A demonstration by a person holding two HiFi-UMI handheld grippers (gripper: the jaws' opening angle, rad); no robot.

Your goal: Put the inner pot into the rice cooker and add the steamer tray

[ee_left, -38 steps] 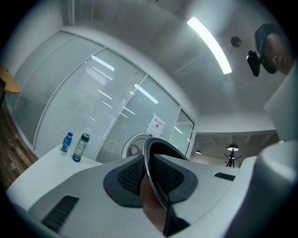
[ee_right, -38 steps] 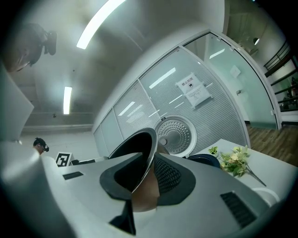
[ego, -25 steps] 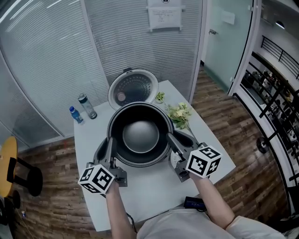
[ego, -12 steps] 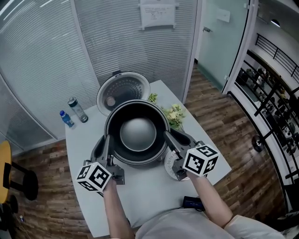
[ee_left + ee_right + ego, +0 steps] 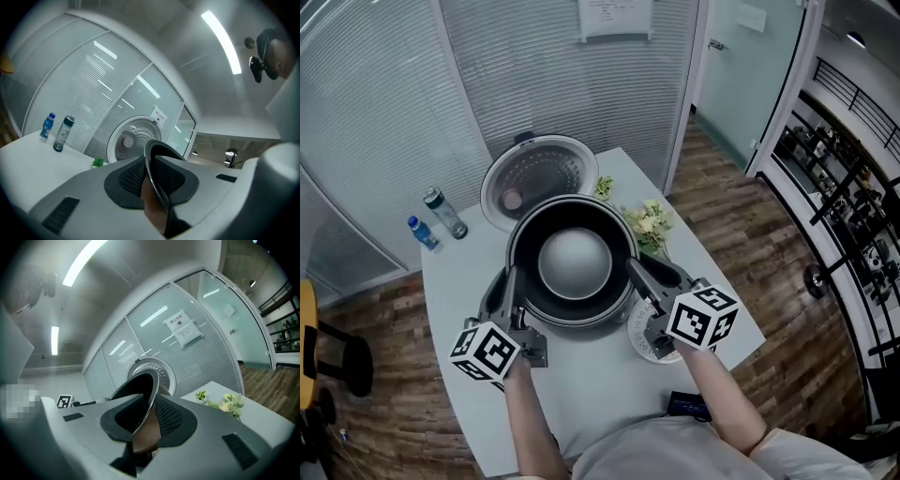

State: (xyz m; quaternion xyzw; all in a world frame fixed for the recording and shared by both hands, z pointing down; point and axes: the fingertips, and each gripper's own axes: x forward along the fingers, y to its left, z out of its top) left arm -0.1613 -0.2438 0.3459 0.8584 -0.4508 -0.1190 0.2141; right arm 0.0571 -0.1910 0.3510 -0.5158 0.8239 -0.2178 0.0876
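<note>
Carried slightly nearer the cooker's open lid point(image 5: 534, 171), the inner pot point(image 5: 574, 264) hangs above the counter point(image 5: 600, 394), left gripper point(image 5: 512, 292) and right gripper point(image 5: 641, 277) each clamped on opposite sides of its rim.

An office interior: tall frosted, line-striped glass partition walls point(image 5: 384, 112) with a white paper notice point(image 5: 615, 19) stuck on, a clear glass door point(image 5: 736, 75), brown wood-plank floor point(image 5: 741, 225), long ceiling strip lights point(image 5: 220, 42) and a plain white surface point(image 5: 600, 394).
</note>
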